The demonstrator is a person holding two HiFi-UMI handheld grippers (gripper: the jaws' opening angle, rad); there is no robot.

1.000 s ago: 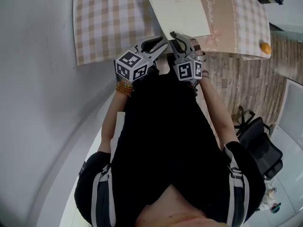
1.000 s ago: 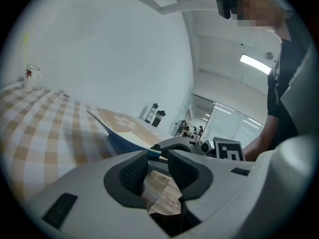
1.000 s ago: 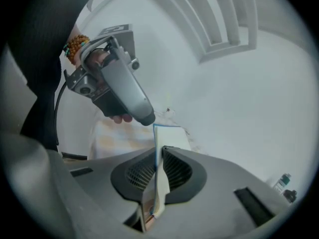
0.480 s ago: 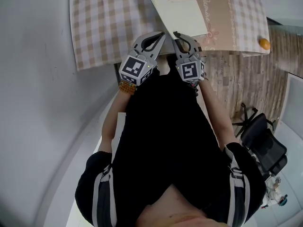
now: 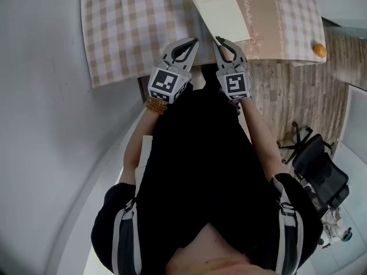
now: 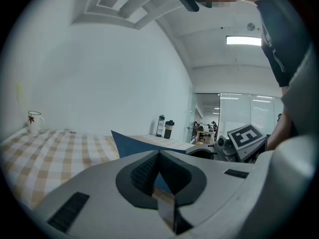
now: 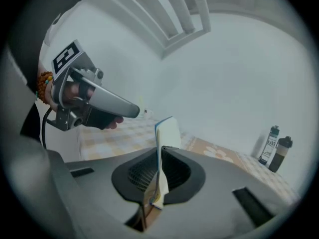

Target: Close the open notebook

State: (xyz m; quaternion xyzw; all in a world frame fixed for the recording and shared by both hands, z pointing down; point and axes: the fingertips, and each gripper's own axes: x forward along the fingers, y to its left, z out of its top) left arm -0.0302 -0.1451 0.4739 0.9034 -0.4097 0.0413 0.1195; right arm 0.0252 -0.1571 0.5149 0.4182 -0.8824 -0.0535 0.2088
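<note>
Our right claw (image 5: 220, 40) has just been closing — it pinches the notebook (image 5: 226, 15) page above the table (image 5: 123, 33). Our left claw (image 5: 194, 41) is closed tight, holding nothing.

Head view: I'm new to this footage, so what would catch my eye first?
The cream notebook sits open on the checked tablecloth, near its front edge. The right gripper, whose jaws have just been closing, pinches the notebook's near pages. The left gripper hangs shut beside it.

place: office | evidence: swivel chair (image 5: 314, 168), glass partitions (image 6: 234, 111), ceiling light panel (image 6: 243, 40)
</note>
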